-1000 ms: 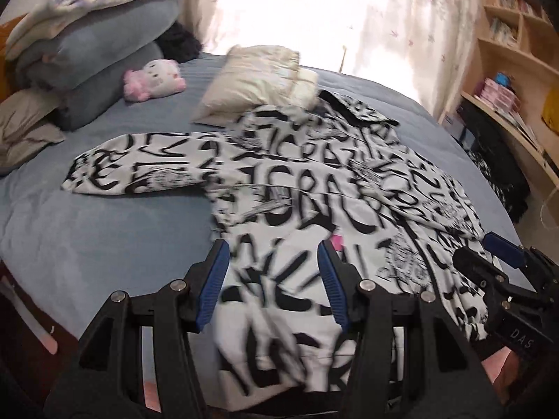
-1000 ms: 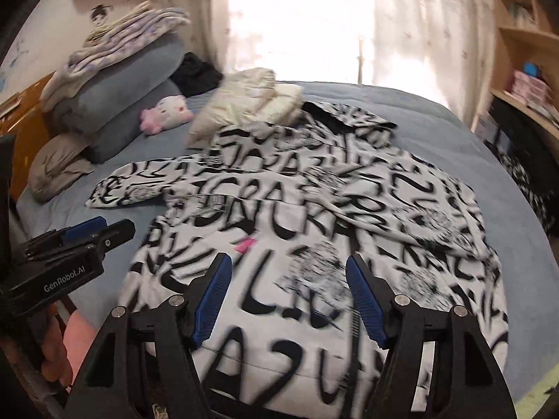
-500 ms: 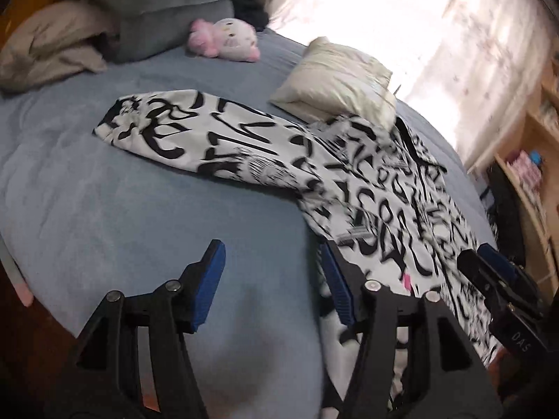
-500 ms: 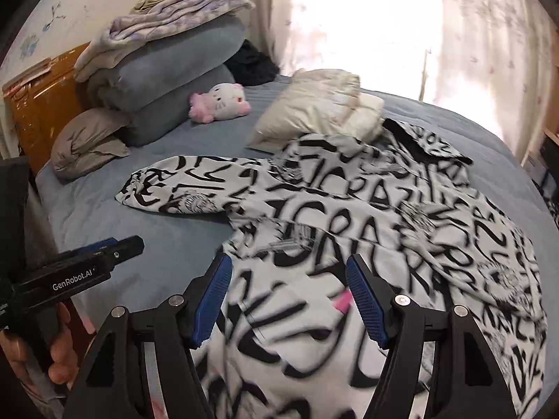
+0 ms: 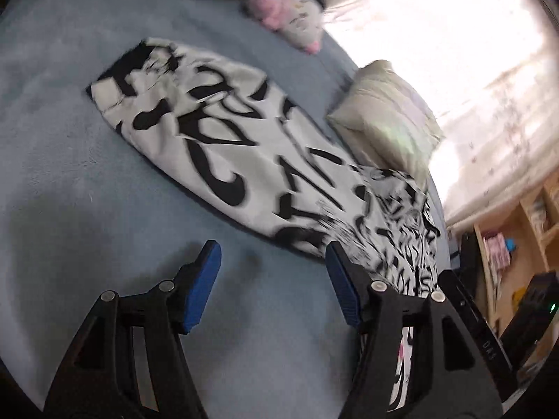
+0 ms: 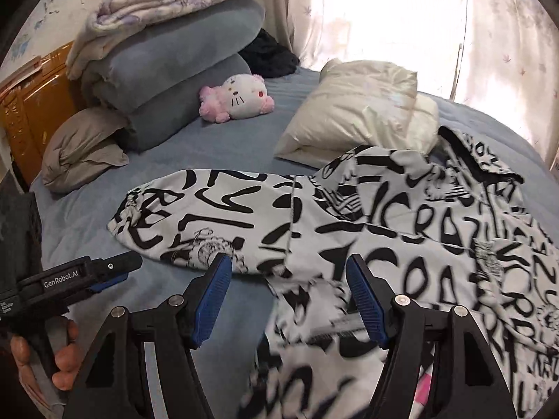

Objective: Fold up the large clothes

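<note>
A large white jacket printed with black lettering lies spread on the blue bed, its left sleeve stretched out flat to the left. My right gripper hovers open over the spot where that sleeve joins the body, gripping nothing. My left gripper is over bare blue sheet just short of the sleeve; its jaws are opening with nothing between them. It also shows in the right wrist view as the left gripper, held by a hand at the bed's edge.
A cream pillow lies beyond the jacket, a pink and white plush toy beside it. Rolled grey bedding is stacked at the back left against an orange headboard. Wooden shelves stand right of the bed.
Both grippers have swept left, from over the jacket's body toward the outstretched sleeve. The left one has rolled and now hangs over bare sheet, its jaws wider.
</note>
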### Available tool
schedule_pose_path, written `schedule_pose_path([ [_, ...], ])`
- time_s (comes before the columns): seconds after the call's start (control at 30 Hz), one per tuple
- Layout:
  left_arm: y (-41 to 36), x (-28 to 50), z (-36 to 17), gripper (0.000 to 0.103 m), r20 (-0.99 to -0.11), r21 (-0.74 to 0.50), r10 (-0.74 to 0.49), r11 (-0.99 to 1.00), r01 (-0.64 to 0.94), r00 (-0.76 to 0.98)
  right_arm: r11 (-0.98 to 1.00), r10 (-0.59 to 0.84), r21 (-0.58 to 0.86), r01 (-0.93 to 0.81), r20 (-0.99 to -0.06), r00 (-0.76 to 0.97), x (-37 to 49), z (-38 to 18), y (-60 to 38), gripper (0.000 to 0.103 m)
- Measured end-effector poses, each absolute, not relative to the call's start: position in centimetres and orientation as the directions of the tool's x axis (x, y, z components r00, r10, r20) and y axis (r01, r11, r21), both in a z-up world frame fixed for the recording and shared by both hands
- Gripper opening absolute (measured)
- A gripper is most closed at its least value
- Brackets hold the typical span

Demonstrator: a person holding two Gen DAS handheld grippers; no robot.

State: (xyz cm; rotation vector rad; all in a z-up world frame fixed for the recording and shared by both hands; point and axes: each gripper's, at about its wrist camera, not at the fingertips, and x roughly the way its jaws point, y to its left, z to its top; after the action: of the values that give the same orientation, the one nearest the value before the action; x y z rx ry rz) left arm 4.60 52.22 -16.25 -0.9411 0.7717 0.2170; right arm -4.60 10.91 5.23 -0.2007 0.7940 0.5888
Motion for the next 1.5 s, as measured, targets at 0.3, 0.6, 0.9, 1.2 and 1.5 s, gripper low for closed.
schedule_pose_path([
  [0.3, 57.6, 7.7, -19.6, 0.059, -0.645, -0.714, -0.197, 0.500, -0.490, 0.738, 0.832, 0.416, 0.100, -0.546, -0.763, 0.494, 2.6, -0.5, 17.0, 0.069],
  [0.6, 61.3, 9.5, -19.9, 0.049, -0.652, -0.707, -0.119, 0.453, -0.543, 0.749, 0.846, 0.425, 0.183, -0.500, -0.799, 0.426, 4.2, -4.6, 15.9, 0.069],
  [0.9, 57.7, 9.6, -11.0, 0.003, -0.658, -0.535, 0.104, 0.633, -0.560, 0.746, 0.855, 0.485, 0.310, -0.417, -0.763, 0.428, 3.3, -2.7, 9.4, 0.069],
  [1.2, 41.8, 11.0, 4.1, 0.003, -0.495, -0.328, 0.130, 0.887, -0.324, 0.859, 0.864, 0.503, 0.416, -0.285, -0.684, 0.528, 2.0, 1.4, -4.3, 0.069],
  [1.5, 20.5, 17.1, 4.3, 0.004, -0.541, -0.208, -0.066, 0.977, -0.057, 0.839, 0.884, 0.408, 0.457, -0.102, -0.647, 0.644, -1.1, 2.9, -23.3, 0.069],
])
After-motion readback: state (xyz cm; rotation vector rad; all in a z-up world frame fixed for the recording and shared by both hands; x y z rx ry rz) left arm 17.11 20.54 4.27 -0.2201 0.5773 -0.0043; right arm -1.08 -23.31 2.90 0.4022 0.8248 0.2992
